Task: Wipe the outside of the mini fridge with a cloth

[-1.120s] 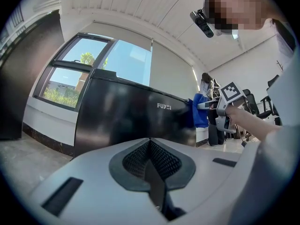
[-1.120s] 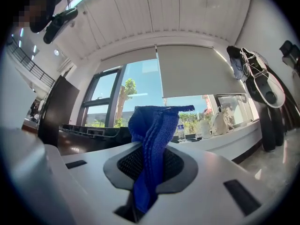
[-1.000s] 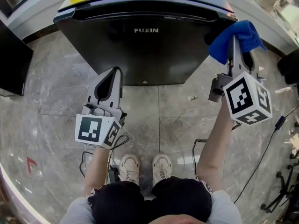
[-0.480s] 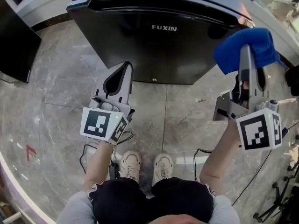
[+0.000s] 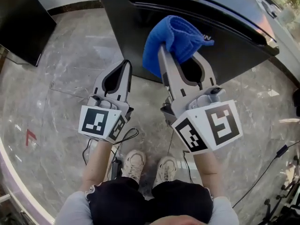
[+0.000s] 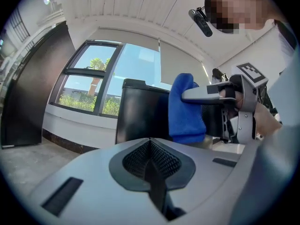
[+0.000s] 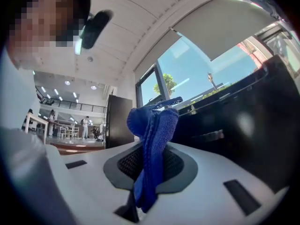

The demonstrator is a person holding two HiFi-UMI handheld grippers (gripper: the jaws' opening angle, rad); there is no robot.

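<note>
Swinging inward, the right gripper (image 5: 182,55) is clamping the cloth (image 5: 172,35) before the mini fridge (image 5: 236,48) — left gripper (image 5: 125,65) is hanging closed, empty.

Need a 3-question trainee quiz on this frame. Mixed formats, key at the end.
1. True or false: the left gripper grips the blue cloth.
2. The left gripper's jaws are: A) wide apart, B) together with nothing between them, C) clamped on the cloth.
3. Fill in: the right gripper, held in front of the black mini fridge, is shut on the ___.

Key: 1 false; 2 B; 3 blue cloth.
</note>
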